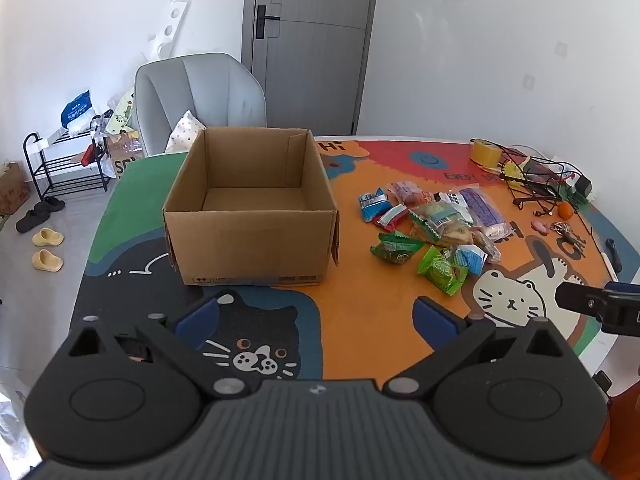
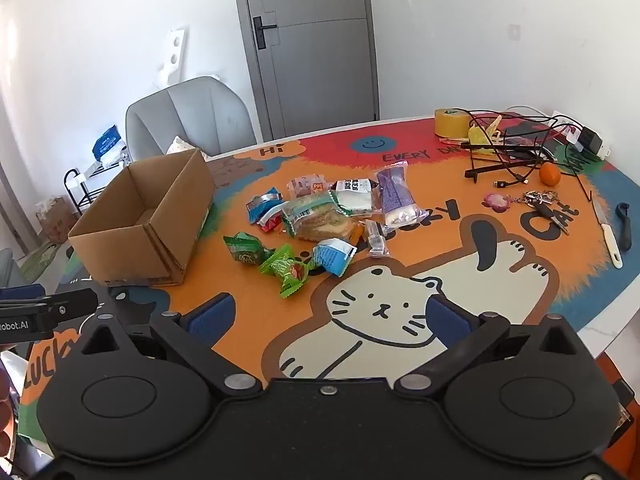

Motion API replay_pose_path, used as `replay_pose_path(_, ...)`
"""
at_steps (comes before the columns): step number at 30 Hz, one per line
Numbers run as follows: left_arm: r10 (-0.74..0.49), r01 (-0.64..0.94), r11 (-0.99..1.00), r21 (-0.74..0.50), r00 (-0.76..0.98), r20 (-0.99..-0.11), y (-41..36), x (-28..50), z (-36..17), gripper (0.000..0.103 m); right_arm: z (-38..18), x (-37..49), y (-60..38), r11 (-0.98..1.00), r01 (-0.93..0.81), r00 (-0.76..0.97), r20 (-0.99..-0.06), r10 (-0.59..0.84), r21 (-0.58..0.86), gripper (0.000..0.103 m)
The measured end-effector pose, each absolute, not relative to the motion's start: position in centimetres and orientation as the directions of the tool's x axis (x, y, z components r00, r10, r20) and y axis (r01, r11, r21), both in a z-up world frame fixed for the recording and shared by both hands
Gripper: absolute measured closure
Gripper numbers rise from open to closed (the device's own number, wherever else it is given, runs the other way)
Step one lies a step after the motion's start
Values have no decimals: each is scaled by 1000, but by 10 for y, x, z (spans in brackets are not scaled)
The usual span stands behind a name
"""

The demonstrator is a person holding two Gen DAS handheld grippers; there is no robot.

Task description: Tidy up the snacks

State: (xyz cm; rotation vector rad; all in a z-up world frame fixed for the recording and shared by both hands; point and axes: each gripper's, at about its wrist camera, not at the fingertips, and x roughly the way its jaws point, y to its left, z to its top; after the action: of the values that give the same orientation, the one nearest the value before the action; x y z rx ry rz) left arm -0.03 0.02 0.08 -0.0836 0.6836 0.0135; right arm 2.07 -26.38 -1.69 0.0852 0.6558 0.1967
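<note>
1. The left claw (image 1: 316,320) is spread wide and grips nothing; it hangs over the black cat print at the bottom centre of the left view.
2. The right claw (image 2: 330,320) is likewise spread and bare, over the white cat print at the bottom centre of the right view.
3. The box (image 1: 250,208) stands open-topped on the tabletop (image 1: 360,340), centre of the left view, nothing visible inside.
4. The snacks (image 2: 320,220) lie in a loose heap at the centre of the right view, right of the box and apart from it.
5. Tape (image 2: 452,122), cables (image 2: 520,148), an orange (image 2: 550,175) and keys (image 2: 540,202) sit at upper right.
6. A grey chair (image 1: 200,96) stands behind the box.
</note>
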Motion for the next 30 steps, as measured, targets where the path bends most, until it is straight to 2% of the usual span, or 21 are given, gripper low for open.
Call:
replay_pose_path(5, -33, -35, 995, -98, 785, -618, 5, -4, 1, 1, -19, 16, -256, 982, -150, 779, -598, 190, 117, 0)
replay_pose_path(16, -19, -33, 997, -69, 770, -638, -6, 1, -4, 1, -16, 20, -265, 976, -145, 768, -603, 215, 162, 0)
replay_pose_path(30, -29, -49, 993, -105, 772, -635, 0, 4, -6, 1, -21, 19, -248, 971, -163, 751, -615, 238, 177, 0)
